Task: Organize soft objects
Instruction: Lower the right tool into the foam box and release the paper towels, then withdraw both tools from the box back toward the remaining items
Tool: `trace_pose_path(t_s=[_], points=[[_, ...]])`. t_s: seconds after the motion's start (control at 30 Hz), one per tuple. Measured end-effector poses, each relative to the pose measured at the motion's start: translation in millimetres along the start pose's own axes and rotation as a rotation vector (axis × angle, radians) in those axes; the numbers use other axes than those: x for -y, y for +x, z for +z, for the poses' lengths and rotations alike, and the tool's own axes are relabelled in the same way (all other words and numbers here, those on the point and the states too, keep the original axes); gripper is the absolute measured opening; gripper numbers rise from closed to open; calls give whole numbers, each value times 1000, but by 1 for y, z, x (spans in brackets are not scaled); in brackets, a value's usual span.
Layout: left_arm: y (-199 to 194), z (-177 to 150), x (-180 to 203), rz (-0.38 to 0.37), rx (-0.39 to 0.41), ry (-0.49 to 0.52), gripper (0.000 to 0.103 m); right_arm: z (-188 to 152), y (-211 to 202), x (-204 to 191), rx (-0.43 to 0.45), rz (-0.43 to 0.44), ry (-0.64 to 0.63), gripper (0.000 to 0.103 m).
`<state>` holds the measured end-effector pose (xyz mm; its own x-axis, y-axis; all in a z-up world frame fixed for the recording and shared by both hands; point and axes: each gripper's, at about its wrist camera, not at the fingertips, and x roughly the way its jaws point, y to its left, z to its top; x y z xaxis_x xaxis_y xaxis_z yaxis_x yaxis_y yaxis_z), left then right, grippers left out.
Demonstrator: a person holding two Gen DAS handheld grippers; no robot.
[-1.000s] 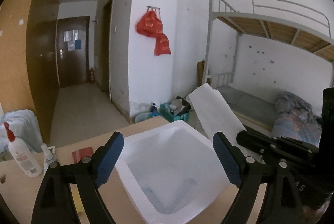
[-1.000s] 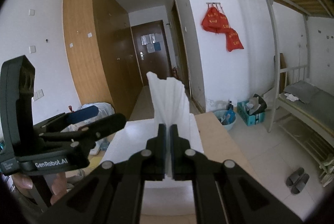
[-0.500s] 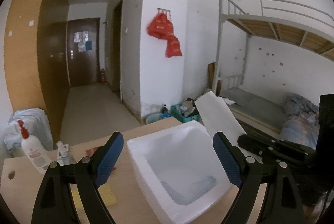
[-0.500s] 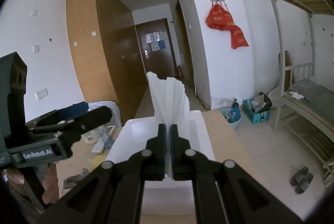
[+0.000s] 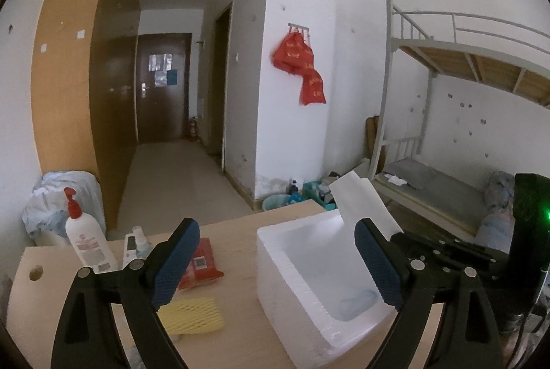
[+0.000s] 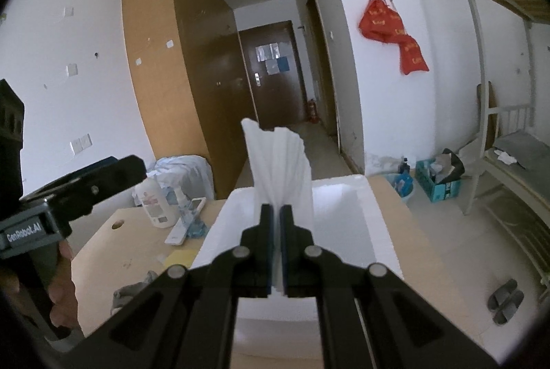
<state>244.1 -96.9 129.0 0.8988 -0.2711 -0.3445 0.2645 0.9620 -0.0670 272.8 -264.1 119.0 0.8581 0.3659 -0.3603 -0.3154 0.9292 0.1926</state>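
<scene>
- The right gripper is clenched on a folded white foam sheet, which stands upright and fans out above the jaws. Held over the near rim of the white foam box, it looks ready to go in.
- The left gripper is released, nothing between its blue pads. Its jaws have just spread a little wider, and it seems to be heading for the next soft item.
- A yellow foam net and a red packet lie on the tabletop left of the box; a lotion pump bottle stands toward the far left corner.
- The box floor is dim; something bluish lies there that I cannot identify. The grey lump near the table's near edge is too blurred to name.
</scene>
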Motion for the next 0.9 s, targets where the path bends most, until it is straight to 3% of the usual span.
trace_pose_path(t_s=[0.2,0.23,0.27,0.3,0.33,0.37,0.43,0.9], points=[[-2,0,-4,0,0,-21,92,-2,0,-2,-10,-24,6,8],[-3,1,-4,1,1,-22,92,-2,1,-1,-11,-29,10,16],[-4,1,-4,-3,2,-24,92,-1,1,-1,-15,-40,10,35],[-5,1,-5,-5,3,-27,93,-2,1,-1,-14,-48,11,48],[-6,1,-6,-6,4,-29,93,-2,-1,-1,-3,-52,14,71],[-7,2,-7,-7,6,-30,94,-2,-3,-3,6,-58,15,84],[-9,3,-8,-5,13,-32,95,-2,-9,-5,37,-76,6,88],[-11,4,-9,-12,12,-30,95,1,-14,-9,44,-75,5,88]])
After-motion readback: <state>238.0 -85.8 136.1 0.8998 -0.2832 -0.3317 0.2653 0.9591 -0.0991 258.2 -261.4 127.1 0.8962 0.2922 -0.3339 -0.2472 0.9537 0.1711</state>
